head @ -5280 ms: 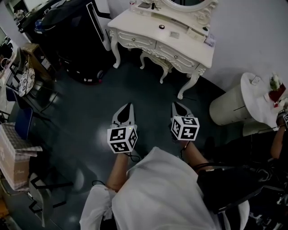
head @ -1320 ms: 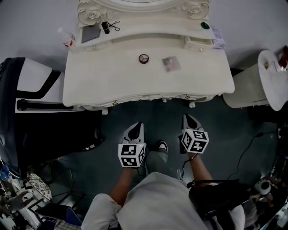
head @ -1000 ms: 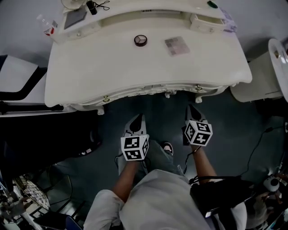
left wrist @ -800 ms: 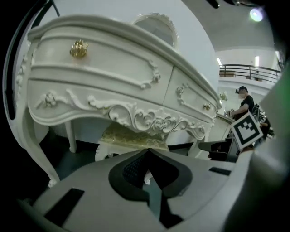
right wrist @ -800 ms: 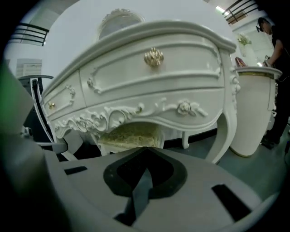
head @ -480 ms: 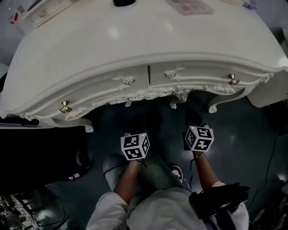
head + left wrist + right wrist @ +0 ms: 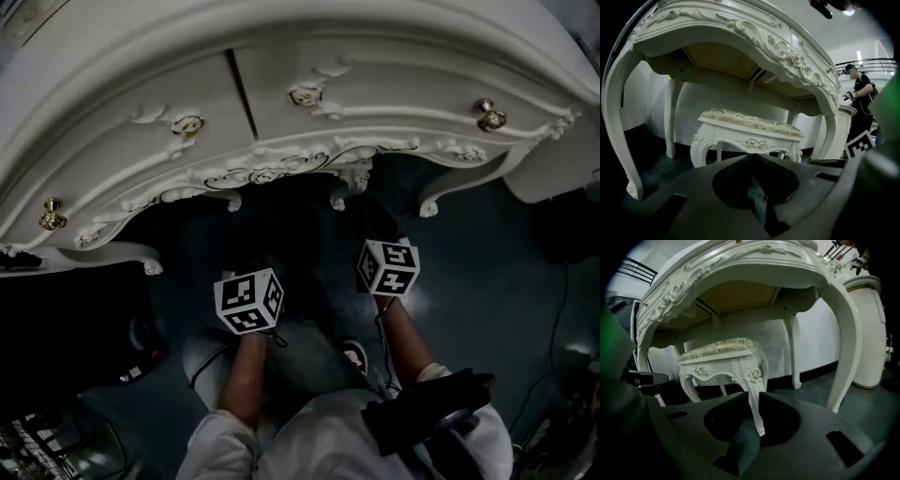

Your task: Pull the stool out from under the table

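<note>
The white carved stool with a floral cushion stands under the ornate white dressing table, all legs on the dark floor. In the left gripper view my left gripper is shut and empty, low to the floor and aimed at the stool's front rail. The right gripper view shows the stool from its right corner. My right gripper has just been opening to a narrow slit. Nothing is between its jaws; the stool's front right leg shows beyond the slit. The head view shows both marker cubes before the table's drawer front.
The table's curved front legs flank the stool. A round white cabinet stands to the right. A black bulky object sits to the left. A person in black stands beyond the cabinet. My knee and shoe are between the grippers.
Both grippers have dropped low toward the floor in front of the table. The head camera has come down too, so the drawer front now fills the top of the view.
</note>
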`<state>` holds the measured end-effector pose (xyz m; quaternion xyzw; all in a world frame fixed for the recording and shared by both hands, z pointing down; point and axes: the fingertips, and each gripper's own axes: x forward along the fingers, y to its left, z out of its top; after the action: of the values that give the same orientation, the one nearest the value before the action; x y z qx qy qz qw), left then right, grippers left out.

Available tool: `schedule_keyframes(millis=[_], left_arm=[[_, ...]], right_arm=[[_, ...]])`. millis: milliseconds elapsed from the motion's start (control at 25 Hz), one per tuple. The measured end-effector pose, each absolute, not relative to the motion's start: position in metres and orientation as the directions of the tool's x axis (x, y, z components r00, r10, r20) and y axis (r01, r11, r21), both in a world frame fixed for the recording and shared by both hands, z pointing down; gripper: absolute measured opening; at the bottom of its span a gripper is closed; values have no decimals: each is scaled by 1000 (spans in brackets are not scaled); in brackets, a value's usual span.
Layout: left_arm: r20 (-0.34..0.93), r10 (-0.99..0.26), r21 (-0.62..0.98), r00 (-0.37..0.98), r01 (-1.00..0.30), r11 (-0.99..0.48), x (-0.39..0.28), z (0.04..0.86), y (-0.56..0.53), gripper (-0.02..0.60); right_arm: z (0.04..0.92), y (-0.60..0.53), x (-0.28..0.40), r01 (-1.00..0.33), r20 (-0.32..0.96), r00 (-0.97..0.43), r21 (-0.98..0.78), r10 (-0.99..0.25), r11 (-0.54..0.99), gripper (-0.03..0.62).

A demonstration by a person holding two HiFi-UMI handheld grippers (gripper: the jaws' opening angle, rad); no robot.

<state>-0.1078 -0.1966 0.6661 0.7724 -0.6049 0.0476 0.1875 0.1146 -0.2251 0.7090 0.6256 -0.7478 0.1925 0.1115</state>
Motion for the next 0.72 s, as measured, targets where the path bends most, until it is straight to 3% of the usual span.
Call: schedule_keyframes(millis=[80,360,720], left_arm=[[295,-921,236,256,-953,-189,-111,666,-195,8],[307,-918,252,250,-952,-175,-115,676,-186,8],[304,-926,266,224,-953,-143,-129,681,-179,8]], right_arm=[[709,-229,109,-976,408,-211,-143,-888,167,93],[715,-250,103,-978,401,-206,-68,-893,196,224],[734,-289,94,-977,439,-186,16,-879,215,268]])
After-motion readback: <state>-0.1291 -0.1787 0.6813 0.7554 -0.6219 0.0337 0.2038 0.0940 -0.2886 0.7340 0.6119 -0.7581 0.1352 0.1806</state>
